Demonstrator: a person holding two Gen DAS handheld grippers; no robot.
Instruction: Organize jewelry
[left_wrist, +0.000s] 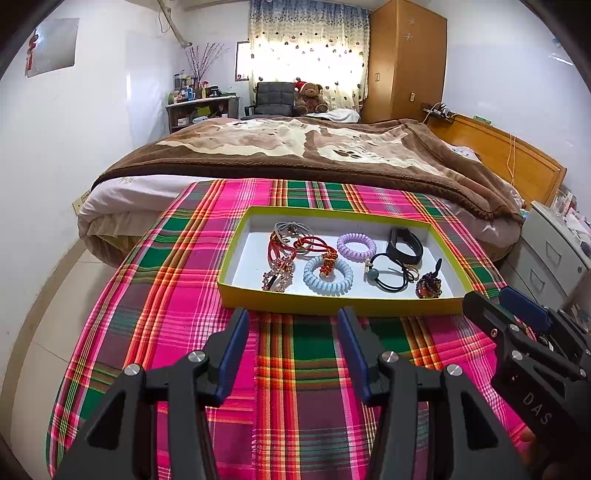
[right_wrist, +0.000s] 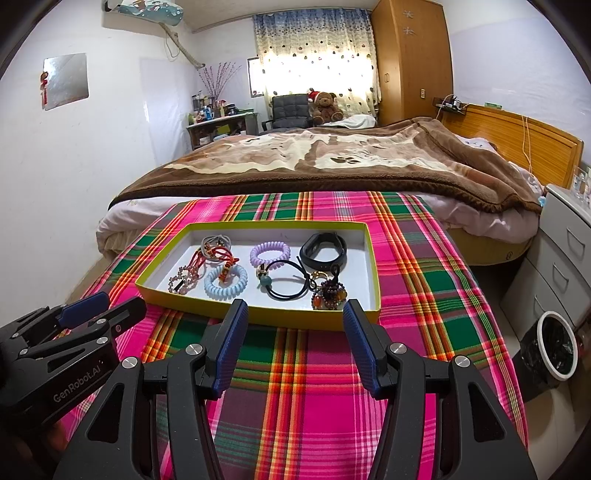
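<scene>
A shallow yellow-rimmed tray (left_wrist: 332, 306) (right_wrist: 258, 317) sits on the plaid cloth. It holds a blue coil band (left_wrist: 328, 275) (right_wrist: 225, 282), a purple coil band (left_wrist: 356, 246) (right_wrist: 269, 253), red cord bracelets (left_wrist: 295, 249) (right_wrist: 212, 254), a black wristband (left_wrist: 404, 245) (right_wrist: 323, 251), a black hair tie (left_wrist: 388, 275) (right_wrist: 286, 280) and a beaded piece (left_wrist: 428, 286) (right_wrist: 328, 295). My left gripper (left_wrist: 293, 319) (right_wrist: 103, 302) is open and empty just before the tray's near rim. My right gripper (right_wrist: 293, 310) (left_wrist: 487, 295) is open and empty beside it.
The plaid cloth (left_wrist: 295, 387) covers a table set against a bed with a brown blanket (left_wrist: 295, 147). White drawers (right_wrist: 569, 258) and a bin with a black bag (right_wrist: 556, 345) stand at the right. A white wall is at the left.
</scene>
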